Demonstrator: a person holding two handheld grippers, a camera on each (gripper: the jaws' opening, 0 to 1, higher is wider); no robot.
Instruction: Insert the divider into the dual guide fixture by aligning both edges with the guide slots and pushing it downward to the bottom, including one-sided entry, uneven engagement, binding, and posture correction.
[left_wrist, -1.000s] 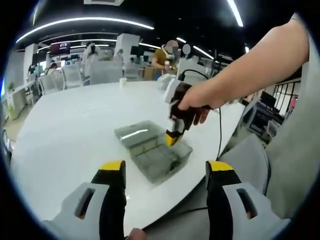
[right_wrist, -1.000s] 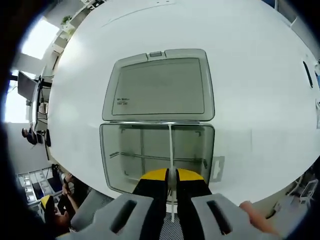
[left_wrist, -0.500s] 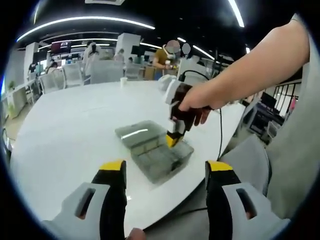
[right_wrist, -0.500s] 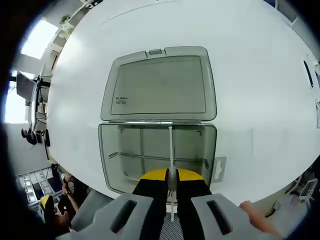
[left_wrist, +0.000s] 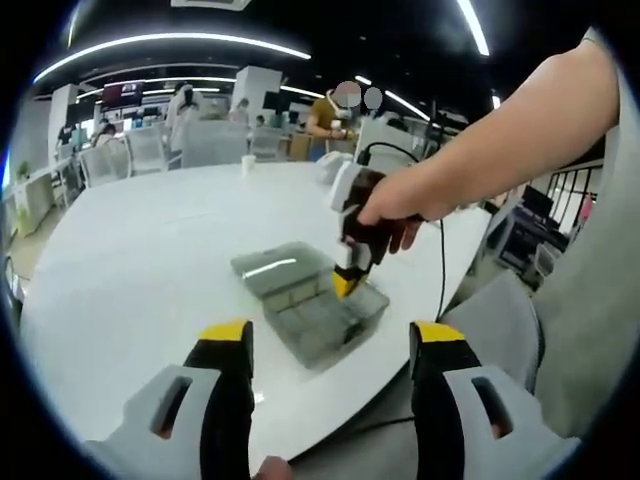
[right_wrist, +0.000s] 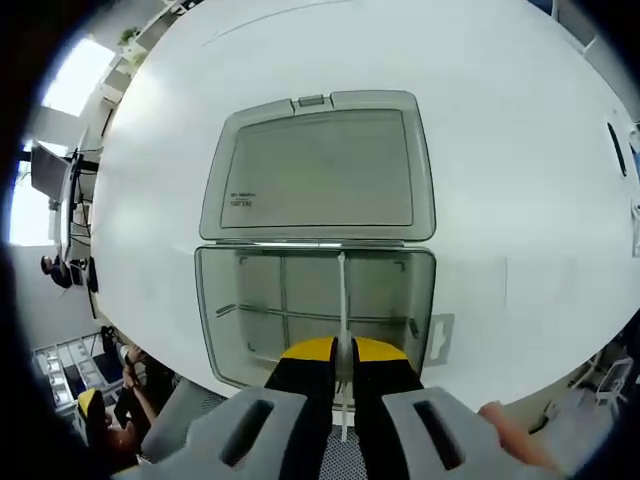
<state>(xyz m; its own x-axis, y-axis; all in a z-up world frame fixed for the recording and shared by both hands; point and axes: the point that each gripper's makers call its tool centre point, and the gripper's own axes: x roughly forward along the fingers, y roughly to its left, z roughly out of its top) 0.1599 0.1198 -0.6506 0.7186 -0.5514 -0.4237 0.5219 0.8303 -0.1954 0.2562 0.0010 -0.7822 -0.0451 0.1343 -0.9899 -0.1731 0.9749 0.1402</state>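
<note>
At lower centre of the right gripper view, the right gripper (right_wrist: 342, 352) pinches the thin white plastic divider (right_wrist: 341, 300) standing in the open translucent grey compartment box (right_wrist: 220, 310) on the white tabletop (right_wrist: 500, 150); the left gripper (left_wrist: 328, 345) hovers with fingers wide apart, empty.

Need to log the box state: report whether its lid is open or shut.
Open: the lid lies flat on the table beside the box, whose inner compartments are exposed.

From my right gripper view, the thin white plastic divider (right_wrist: 342, 300) runs down between my yellow-tipped jaws, so its lower end is covered. I can't tell whether its far edge sits in the clear grey plastic box's (right_wrist: 230, 310) slot.
</note>
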